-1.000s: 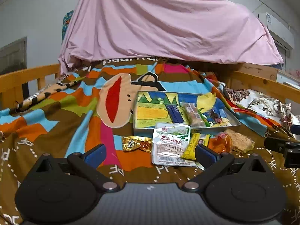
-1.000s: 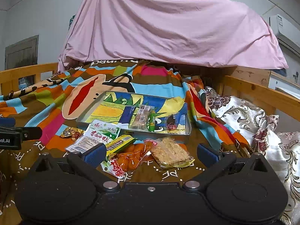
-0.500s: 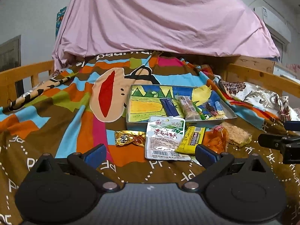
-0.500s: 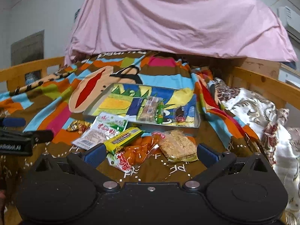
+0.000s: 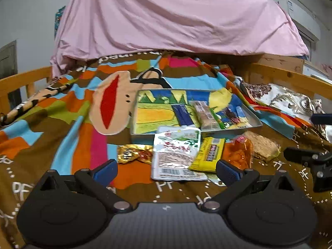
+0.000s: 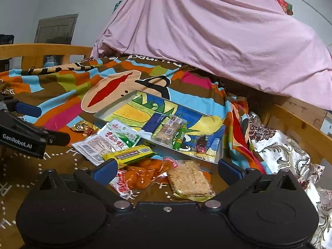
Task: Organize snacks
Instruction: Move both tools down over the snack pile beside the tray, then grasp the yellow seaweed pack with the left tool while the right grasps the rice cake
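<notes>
Snacks lie in a loose row on a colourful patchwork blanket (image 5: 62, 137) spread over a wooden-railed bed (image 6: 298, 124), in front of a shallow rectangular metal tray (image 5: 143, 136) with a bright painted bottom. Inside the tray sit a dark blue flat packet (image 5: 182, 115), a clear-wrapped brown bar (image 5: 204, 114), a thin green stick (image 6: 179, 137) and a small dark red wrapped piece (image 6: 201, 144).

On the blanket just before the tray, from left to right in the left wrist view: a gold foil sweet packet (image 5: 132, 153), a white-and-green flat pouch with a barcode (image 5: 176, 153) whose top edge touches the tray wall, a yellow rectangular bar (image 5: 209, 154) overlapping the pouch's right side, an orange translucent packet (image 5: 238, 155), and a clear-wrapped crumbly beige cake block (image 5: 263, 148).

Left gripper (image 5: 166, 171) hovers low over the blanket with its 2 blue-padded fingers spread wide and nothing between them; the pouch and yellow bar lie ahead in the gap. Right gripper (image 6: 166, 169) is likewise spread wide and empty, with the orange packet and the beige cake block lying between and just ahead of its fingers (image 6: 104, 171). A large pink sheet (image 6: 207, 41) is draped behind the tray.
</notes>
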Tool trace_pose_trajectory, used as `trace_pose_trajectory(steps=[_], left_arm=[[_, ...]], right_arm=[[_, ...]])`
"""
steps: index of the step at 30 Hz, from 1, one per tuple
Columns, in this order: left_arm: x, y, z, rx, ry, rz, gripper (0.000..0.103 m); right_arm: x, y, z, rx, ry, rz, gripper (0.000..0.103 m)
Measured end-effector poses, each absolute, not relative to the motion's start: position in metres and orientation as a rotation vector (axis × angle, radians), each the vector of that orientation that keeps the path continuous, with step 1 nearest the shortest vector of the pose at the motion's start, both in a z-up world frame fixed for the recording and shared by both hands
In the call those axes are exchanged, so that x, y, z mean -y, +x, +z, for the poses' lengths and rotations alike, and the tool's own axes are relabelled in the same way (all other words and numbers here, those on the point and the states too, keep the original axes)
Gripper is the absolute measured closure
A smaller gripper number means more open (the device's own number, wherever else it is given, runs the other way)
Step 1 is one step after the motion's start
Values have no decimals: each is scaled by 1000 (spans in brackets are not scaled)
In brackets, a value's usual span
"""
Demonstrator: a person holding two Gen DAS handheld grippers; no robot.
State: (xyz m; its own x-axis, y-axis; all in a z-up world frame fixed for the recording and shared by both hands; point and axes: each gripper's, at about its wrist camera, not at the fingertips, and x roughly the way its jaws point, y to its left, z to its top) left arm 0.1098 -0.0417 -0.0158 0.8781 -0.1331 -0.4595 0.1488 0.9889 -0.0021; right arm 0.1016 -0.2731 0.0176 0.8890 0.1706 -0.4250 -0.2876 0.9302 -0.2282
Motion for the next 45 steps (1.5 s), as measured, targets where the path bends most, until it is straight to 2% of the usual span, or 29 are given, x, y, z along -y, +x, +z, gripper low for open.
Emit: trace_pose_trajectory(steps=[8, 17, 29, 37, 43, 45], left_arm=[[69, 144, -22, -514, 29, -225, 0], [88, 188, -30, -548, 47, -278, 0], [107, 245, -51, -695, 119, -429, 1], [102, 266, -57, -770, 60, -490, 1], [95, 273, -58, -814, 16, -565, 15], [96, 273, -57, -820, 12, -571, 19]], right_arm=[[304, 138, -3, -504, -315, 243, 1], [308, 167, -20, -522, -377, 235, 1], [318, 212, -49, -640, -289, 247, 1], [314, 227, -61, -653, -292, 291, 1], [311, 235, -68, -657, -280, 341, 1], [312, 236, -68, -658, -263, 351, 4]])
